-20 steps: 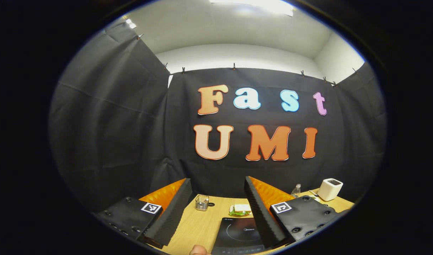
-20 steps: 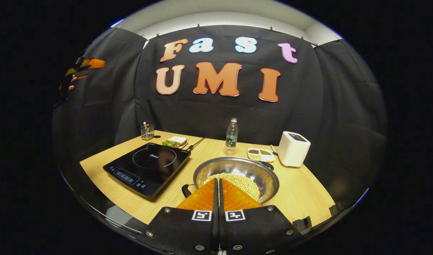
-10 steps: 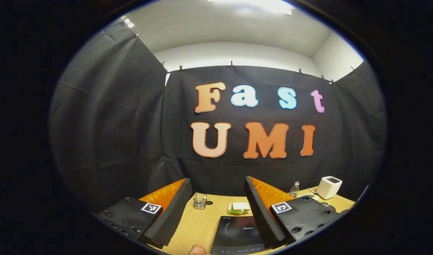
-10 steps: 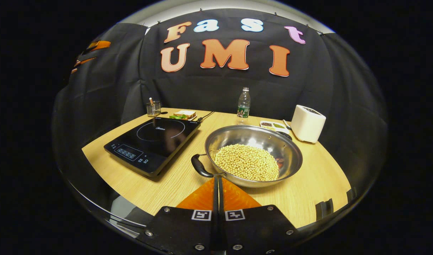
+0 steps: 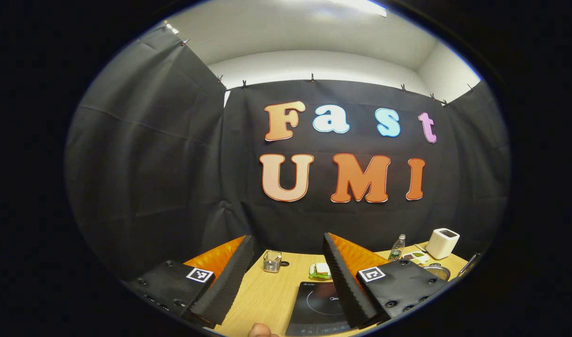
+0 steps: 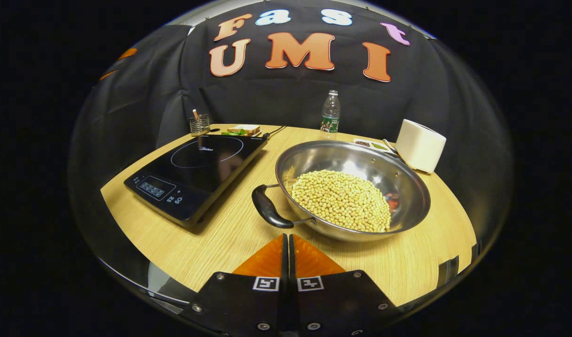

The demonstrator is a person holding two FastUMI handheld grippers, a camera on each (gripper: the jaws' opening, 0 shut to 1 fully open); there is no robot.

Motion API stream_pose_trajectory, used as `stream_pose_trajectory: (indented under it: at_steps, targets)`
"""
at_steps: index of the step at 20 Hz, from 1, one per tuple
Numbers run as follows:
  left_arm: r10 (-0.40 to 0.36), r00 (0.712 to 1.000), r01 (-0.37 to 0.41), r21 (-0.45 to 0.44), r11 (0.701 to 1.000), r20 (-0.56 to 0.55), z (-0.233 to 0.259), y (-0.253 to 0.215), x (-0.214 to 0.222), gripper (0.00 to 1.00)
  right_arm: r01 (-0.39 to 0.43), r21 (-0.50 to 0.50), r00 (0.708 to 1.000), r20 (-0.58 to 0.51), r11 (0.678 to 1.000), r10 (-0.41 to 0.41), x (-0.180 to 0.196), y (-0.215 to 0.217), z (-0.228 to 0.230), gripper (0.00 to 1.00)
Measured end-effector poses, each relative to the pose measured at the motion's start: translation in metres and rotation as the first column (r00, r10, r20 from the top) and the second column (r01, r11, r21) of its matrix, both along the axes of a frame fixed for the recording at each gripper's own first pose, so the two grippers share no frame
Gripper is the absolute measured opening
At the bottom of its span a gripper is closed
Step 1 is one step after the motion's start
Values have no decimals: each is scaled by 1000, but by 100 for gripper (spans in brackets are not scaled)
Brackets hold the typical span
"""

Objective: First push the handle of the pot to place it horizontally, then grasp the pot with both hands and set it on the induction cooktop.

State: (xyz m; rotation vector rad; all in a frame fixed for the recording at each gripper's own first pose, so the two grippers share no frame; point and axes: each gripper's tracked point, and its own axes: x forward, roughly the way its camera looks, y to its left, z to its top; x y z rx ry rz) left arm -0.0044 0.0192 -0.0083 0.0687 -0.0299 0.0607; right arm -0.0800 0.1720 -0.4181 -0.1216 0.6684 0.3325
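Note:
A steel pot [image 6: 407, 187] full of pale beans sits on the wooden table [image 6: 211, 234] in the right gripper view. Its black near handle [image 6: 267, 211] points toward me, a little left of my right gripper [image 6: 286, 238], which is shut, empty and just short of the handle. The black induction cooktop [image 6: 197, 168] lies left of the pot. In the left gripper view my left gripper [image 5: 286, 245] is open and held high. The cooktop [image 5: 318, 306] lies below between its fingers. The pot's rim [image 5: 436, 271] peeks out at the right.
A water bottle [image 6: 330, 112], a white appliance [image 6: 420, 145] and a small divided dish [image 6: 372, 145] stand behind the pot. A sandwich plate [image 6: 242, 130] and a glass holder [image 6: 199, 124] sit behind the cooktop. A fingertip [image 5: 262, 331] shows at the left gripper view's bottom edge.
My right gripper has drawn back from over the pot and tilted down, so the pot and its near handle now lie ahead of the tips. The left gripper shifted only slightly.

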Motion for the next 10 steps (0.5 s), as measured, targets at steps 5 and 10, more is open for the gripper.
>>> stream_pose_trajectory:
  at_steps: [5, 10]
  targets:
    - [-9, 1000, 9, -8, 1000, -13, -7, 0, 8, 97, -13, -6, 1000, -12, 1000, 12, 7, 11, -2, 0]
    - [9, 1000, -9, 11, 1000, -15, -7, 7, 19, 97, -13, 10, 1000, -27, 1000, 14, 14, 24, -3, 0]
